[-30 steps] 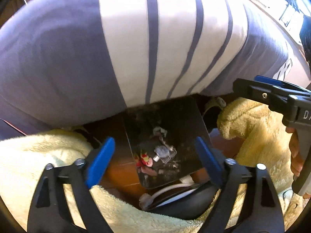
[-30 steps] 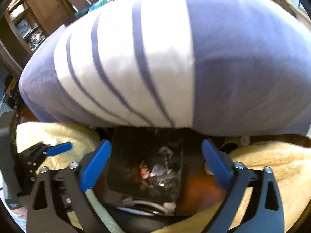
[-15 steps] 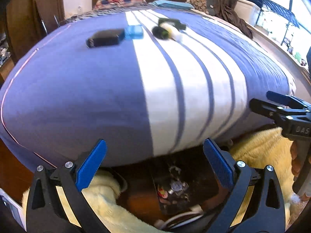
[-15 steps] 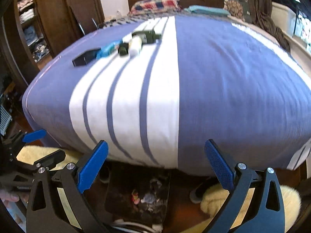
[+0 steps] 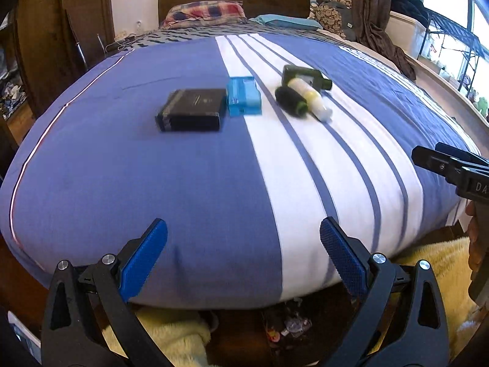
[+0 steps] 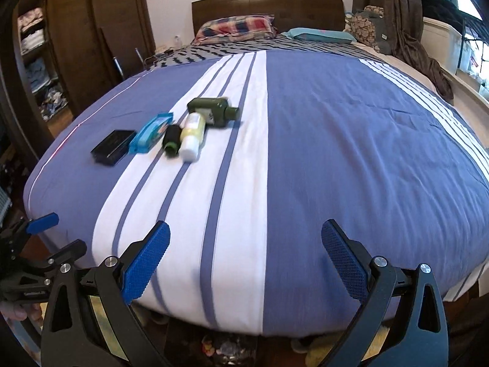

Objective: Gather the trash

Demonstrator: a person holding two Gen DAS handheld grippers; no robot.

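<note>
Both your grippers, left gripper [image 5: 243,252] & right gripper [image 6: 245,252], gape wide, empty, over striped bedspread [image 6: 336,140]; black box [image 5: 192,108], blue pack [image 5: 244,96], bottles [image 6: 195,128] lie ahead.

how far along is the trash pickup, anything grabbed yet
Nothing looks collected yet. Both the left tool and right tool are open and empty, short of the items. All five still lie on the bed: black box, blue packet, dark green bottle, black cylinder and white tube. A trash container sits on the floor below the bed edge.
</note>
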